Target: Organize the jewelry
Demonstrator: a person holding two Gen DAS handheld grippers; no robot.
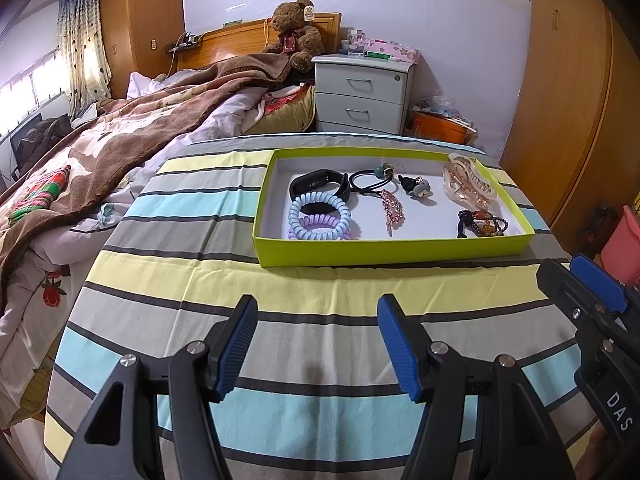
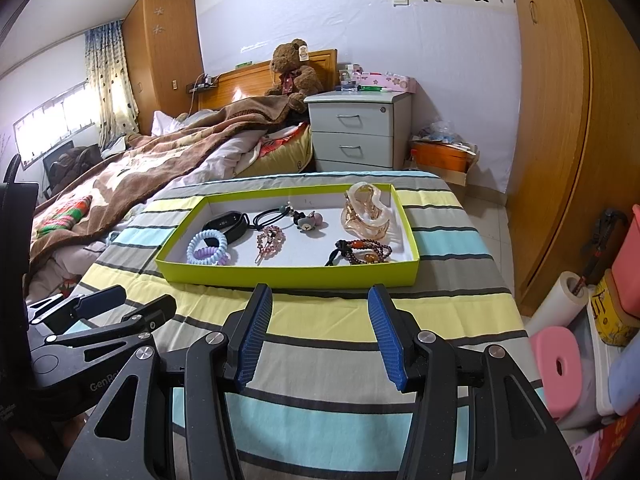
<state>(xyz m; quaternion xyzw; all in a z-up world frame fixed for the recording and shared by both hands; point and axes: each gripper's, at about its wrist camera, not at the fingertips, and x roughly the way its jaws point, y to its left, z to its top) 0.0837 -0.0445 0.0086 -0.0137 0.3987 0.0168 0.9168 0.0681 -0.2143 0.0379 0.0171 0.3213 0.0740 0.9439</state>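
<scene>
Both tongs, left gripper (image 1: 318,344) and right gripper (image 2: 320,334) (lettered "DAS"), gape empty before the green tray (image 1: 396,250).

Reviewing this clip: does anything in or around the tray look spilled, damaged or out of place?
Nothing looks spilled or broken. One oddity: a black fitness band lies in the green tray among hair ties and a beaded bracelet, partly under the coiled hair ties. Both grippers, left and right, are open and empty.

Empty, parted left claw (image 1: 318,344) hovers before the jewelry tray (image 1: 392,250)
</scene>
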